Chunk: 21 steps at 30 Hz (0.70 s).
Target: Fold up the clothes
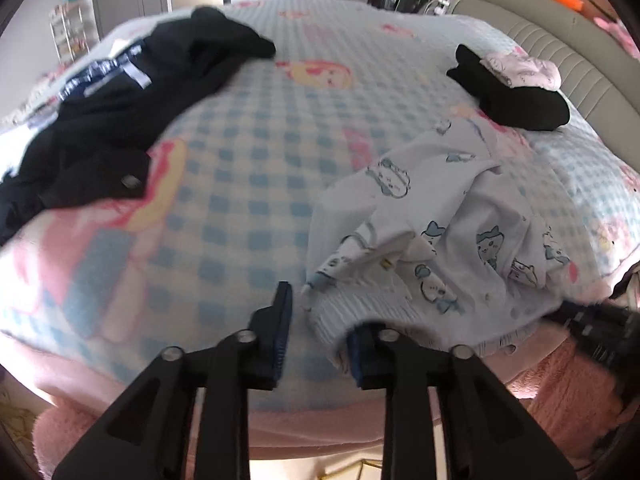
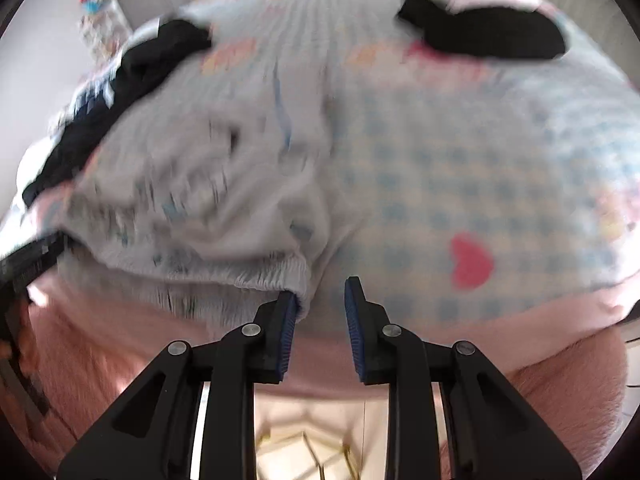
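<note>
Printed white garment [image 1: 432, 232] is bunched at the bed's [image 1: 248, 168] near edge, its ribbed waistband running across between both tools. Left tool [image 1: 320, 336] is seen apart, hem draped over its right finger, nothing pinched. Right tool [image 2: 322, 312] is also apart, waistband end touching its left pad; both are about equally near.

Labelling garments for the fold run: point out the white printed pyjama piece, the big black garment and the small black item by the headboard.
white printed pyjama piece [image 1: 452, 216], left wrist view, crumpled middle
big black garment [image 1: 120, 112], left wrist view, main body
small black item [image 1: 520, 100], left wrist view, centre
</note>
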### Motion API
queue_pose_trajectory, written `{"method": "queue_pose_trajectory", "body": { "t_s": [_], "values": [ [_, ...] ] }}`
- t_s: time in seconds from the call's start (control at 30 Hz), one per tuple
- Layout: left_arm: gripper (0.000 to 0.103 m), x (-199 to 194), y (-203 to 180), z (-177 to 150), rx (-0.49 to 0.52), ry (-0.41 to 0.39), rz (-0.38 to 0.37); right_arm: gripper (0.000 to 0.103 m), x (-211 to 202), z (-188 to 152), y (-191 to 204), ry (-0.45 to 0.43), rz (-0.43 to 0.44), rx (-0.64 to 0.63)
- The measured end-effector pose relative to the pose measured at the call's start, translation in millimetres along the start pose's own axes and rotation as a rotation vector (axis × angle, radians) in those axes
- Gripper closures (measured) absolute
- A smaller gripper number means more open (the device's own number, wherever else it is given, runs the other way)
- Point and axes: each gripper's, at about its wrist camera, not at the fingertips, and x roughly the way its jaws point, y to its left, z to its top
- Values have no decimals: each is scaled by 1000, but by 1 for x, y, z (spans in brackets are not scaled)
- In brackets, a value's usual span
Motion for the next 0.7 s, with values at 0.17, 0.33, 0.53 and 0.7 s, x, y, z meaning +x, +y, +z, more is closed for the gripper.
{"method": "queue_pose_trajectory", "body": {
  "t_s": [0.17,0.33,0.53,0.7],
  "values": [
    [91,-35,-6,-5,4,-84,-61,92,-9,-4,-7,-49,30,32],
    [91,-60,-13,-15,15,-116,-75,92,-20,10,-7,-64,57,-5],
    [91,-50,-9,-25,-36,-73,-105,57,16,0,20,54,82,-67],
    [91,-53,-6,-27,-38,-72,-73,83,16,-8,21,-13,109,-13]
  ]
}}
